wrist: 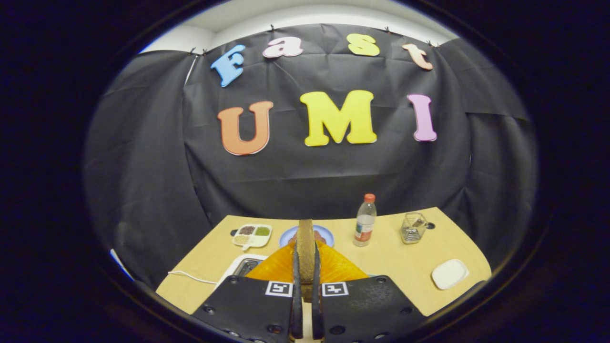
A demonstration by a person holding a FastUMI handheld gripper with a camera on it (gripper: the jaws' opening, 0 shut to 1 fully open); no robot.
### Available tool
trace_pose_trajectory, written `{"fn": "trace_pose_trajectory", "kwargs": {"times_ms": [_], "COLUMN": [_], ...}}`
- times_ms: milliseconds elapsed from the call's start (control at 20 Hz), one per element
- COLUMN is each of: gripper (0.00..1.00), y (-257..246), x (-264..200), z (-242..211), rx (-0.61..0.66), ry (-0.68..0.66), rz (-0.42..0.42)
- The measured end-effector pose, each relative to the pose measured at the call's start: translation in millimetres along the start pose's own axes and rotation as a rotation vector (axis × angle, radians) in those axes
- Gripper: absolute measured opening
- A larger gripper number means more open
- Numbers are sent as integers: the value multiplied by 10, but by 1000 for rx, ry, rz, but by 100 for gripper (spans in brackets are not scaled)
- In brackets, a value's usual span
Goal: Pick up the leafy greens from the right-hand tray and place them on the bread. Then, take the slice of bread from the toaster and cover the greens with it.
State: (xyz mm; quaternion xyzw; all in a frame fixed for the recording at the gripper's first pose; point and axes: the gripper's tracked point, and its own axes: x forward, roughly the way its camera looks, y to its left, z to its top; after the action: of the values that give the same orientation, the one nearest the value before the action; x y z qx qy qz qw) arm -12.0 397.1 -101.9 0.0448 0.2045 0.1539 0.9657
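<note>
Claw point(305, 281) pinched narrow on the bread slice point(305, 243), held edge-up. I've got the blue plate point(321, 232) at 12 o'clock just beyond it, toaster point(245, 267) at 10. Risk, I'd say: slice held by its faces, may land tilted off the plate.

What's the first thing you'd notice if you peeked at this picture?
The slice of bread stands on edge, squeezed between the black tongs. Just beyond it lies a blue plate on the wooden table, with a clear bottle with a red cap to its right and a white divided tray to its left.
</note>
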Motion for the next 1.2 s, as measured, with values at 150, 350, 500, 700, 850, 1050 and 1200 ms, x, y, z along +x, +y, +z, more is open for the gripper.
{"fn": "trace_pose_trajectory", "kwargs": {"times_ms": [150, 350, 500, 700, 850, 1050, 1200], "gripper": [8, 8, 8, 8, 7, 8, 8], "y": [-332, -569, -589, -566, -607, -765, -984], "x": [128, 272, 392, 535, 642, 725, 751], "z": [-222, -561, -852, -1142, -1302, -1493, -1622], "rx": [-9, 8, 38, 90, 145, 200, 201], "ry": [28, 75, 119, 157, 171, 196, 215], "rz": [-31, -31, -7, 18, 42, 43, 7]}}
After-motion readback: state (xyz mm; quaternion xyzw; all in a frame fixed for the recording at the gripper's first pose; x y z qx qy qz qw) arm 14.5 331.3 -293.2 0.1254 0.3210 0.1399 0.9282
